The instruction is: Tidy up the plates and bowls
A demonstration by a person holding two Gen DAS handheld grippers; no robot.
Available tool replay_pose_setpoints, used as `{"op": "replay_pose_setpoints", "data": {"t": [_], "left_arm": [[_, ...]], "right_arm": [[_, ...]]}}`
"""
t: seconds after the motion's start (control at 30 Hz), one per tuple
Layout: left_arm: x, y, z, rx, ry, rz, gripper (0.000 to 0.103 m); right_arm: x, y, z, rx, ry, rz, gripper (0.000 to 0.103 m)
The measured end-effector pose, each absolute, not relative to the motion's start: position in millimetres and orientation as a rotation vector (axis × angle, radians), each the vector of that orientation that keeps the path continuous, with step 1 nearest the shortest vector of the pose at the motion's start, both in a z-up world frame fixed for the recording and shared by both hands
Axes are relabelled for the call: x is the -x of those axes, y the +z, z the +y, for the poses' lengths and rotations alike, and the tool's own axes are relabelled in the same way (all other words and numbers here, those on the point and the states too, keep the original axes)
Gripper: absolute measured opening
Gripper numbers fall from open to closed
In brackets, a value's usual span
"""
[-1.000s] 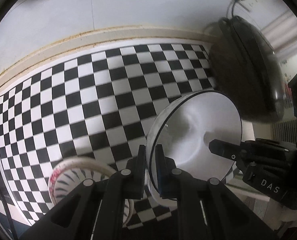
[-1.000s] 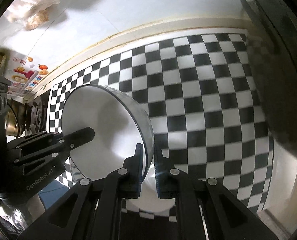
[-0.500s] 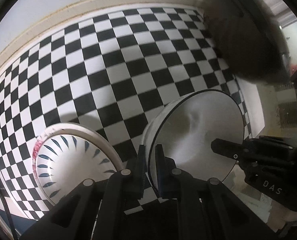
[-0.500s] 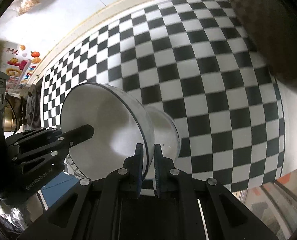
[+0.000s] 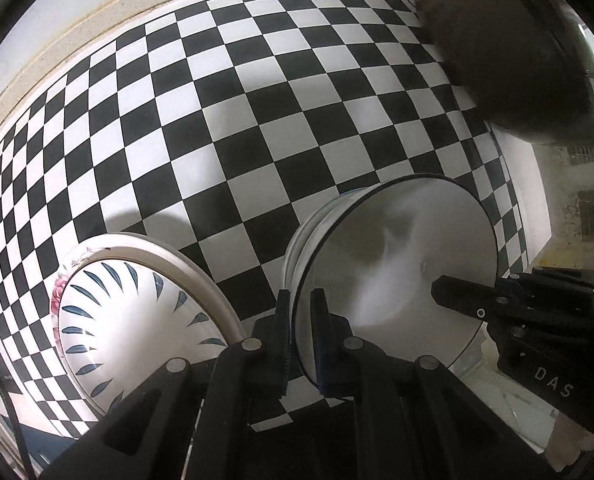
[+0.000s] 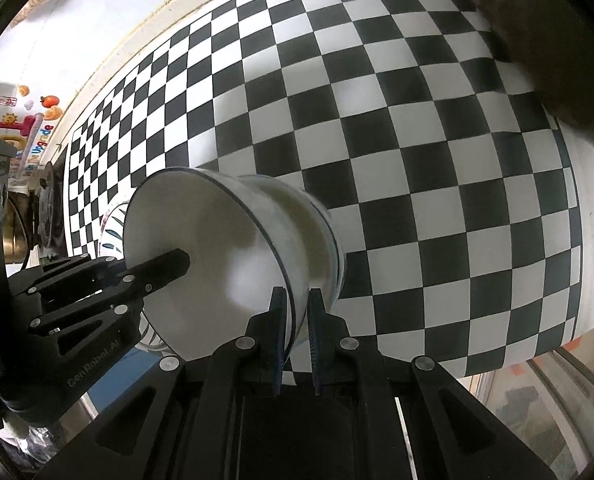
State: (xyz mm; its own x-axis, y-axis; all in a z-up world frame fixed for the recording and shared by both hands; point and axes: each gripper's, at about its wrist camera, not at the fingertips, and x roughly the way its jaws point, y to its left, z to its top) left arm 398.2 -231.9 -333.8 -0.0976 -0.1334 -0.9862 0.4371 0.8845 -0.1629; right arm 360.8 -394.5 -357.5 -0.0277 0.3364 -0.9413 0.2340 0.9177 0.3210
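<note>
The mat on the counter is black & white squares, like a chess board. The bowl near its right edge is plain white w/ a thin dark line round the rim. The plate by the left corner is white w/ dark blue leaf marks in a ring, plus pink-red flowers at its edge. Both grippers, left & right, are black w/ blue pads. The big pot at the far right corner is dark brown-black. Wall is pale.
</note>
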Motion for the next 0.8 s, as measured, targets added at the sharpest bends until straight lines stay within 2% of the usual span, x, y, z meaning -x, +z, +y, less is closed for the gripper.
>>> {"op": "replay_pose_setpoints", "data": {"t": [0.8], "left_arm": [[-399,-346,-235,-0.272,-0.449,1.623,0.008]], "right_arm": [[-370,-367,-390,-0.43,0.092,1.66,0.013]]}}
